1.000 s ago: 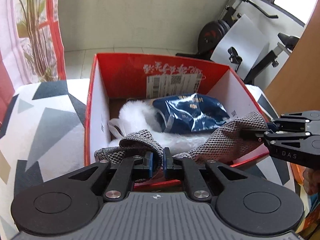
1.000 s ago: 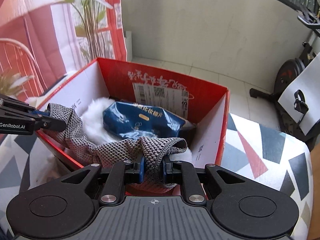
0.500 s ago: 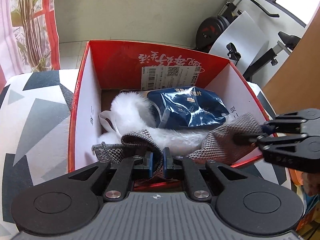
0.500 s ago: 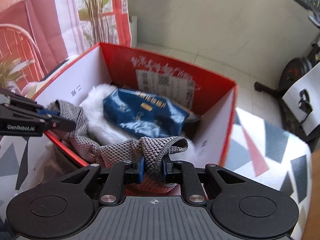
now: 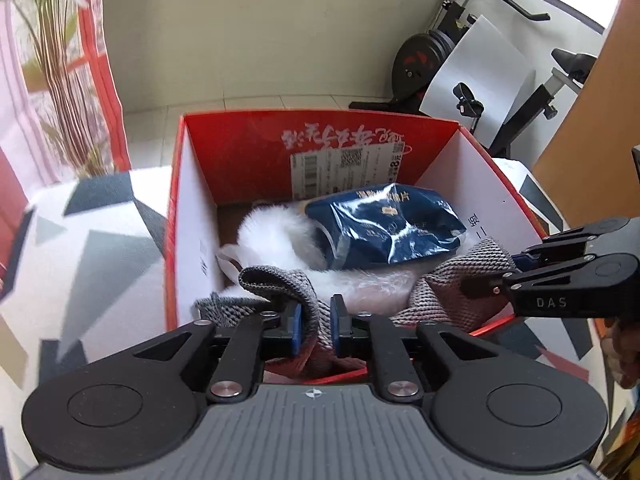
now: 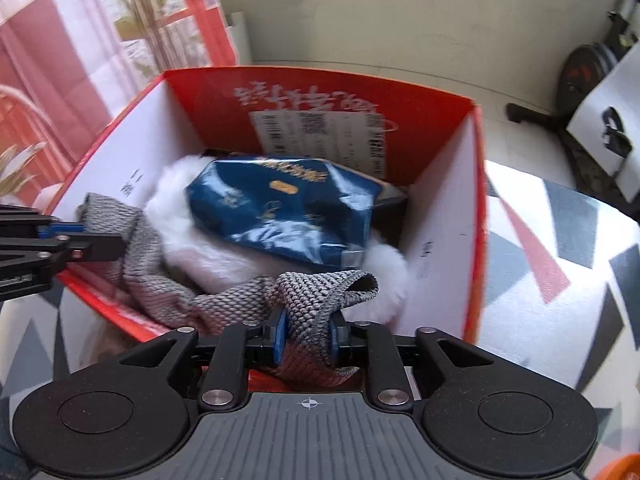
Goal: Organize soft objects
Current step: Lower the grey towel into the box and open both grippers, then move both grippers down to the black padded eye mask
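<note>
Over the red box (image 5: 192,200), both left gripper (image 5: 316,322) and right gripper (image 6: 306,334) now opening, loosening the grey cloth (image 5: 448,292) they pinched tight a second ago.

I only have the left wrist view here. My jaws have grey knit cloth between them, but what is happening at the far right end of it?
Observer: The right gripper has the other end of the grey knit cloth between its opening jaws.
Operator: Anything hidden behind the blue packet?
Observer: Yes, the blue packet has a dark pointed end against the red box wall.
</note>
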